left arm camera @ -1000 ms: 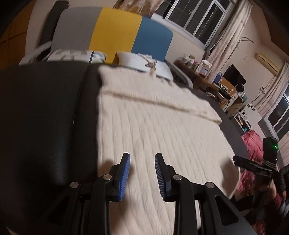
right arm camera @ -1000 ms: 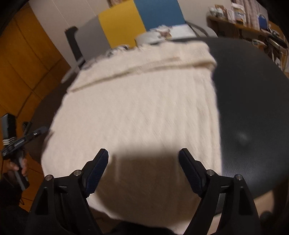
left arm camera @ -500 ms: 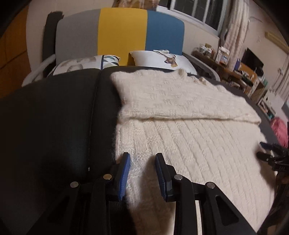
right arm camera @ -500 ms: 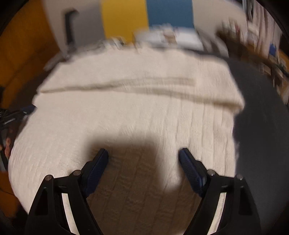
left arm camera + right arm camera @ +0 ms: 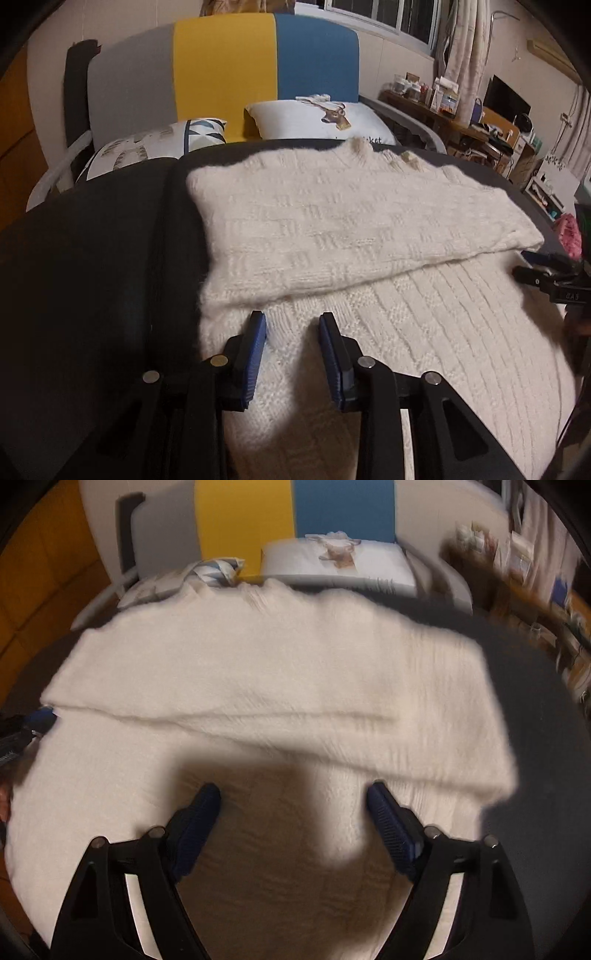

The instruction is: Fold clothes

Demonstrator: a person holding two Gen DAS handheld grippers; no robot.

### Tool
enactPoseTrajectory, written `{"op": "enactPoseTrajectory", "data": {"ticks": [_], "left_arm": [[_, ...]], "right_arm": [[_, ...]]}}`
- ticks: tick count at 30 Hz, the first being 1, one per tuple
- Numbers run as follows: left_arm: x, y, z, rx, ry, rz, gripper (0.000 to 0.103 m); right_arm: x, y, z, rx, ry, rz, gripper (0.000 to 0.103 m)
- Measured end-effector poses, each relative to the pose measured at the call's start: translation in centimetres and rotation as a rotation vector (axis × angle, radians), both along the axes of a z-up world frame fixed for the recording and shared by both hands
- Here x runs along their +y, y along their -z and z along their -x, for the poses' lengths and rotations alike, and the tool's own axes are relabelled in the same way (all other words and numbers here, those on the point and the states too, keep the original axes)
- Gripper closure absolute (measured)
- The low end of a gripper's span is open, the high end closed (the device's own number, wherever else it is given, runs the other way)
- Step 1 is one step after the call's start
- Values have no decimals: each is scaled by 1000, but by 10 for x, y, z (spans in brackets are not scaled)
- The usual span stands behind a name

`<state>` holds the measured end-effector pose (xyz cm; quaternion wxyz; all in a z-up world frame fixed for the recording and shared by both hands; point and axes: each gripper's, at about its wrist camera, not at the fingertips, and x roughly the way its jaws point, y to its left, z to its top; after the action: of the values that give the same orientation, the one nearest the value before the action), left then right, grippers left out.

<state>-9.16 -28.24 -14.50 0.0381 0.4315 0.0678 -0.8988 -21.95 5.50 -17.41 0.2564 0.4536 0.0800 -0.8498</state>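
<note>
A cream knit sweater lies spread on a dark round table, with a folded layer across its far half. My left gripper hovers low over the sweater's left side, just short of the fold's edge, jaws open a small way with only knit beneath them. In the right wrist view the sweater fills the middle, and my right gripper stands wide open above its near part, casting a shadow. The right gripper's fingers show at the sweater's right edge in the left view.
Behind the table stands a sofa with grey, yellow and blue back panels and two patterned cushions. A cluttered desk and shelves run along the right wall. Bare dark tabletop lies right of the sweater.
Both grippers have moved forward over the sweater toward the fold's edge. The left one has shifted onto the sweater's left side. Both stay open.
</note>
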Motion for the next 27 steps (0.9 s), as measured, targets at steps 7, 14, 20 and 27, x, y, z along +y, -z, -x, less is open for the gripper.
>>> {"op": "enactPoseTrajectory", "data": {"ticks": [7,14,20,27], "left_arm": [[-11,-39,0,123,37,-47,72],[-38,-50,76,101,35,-27,72],[-60,-6,112,-43,-36,-34,72],[-18,-13,190,-100,120,-262,73]], "right_arm": [[1,-9,-4,-4,-22,3,15],[-31,-54,45,62,-57,97,15],[-53,-25,103,-23,-11,15,15],[-40,-20,98,34,-35,93,12]]}}
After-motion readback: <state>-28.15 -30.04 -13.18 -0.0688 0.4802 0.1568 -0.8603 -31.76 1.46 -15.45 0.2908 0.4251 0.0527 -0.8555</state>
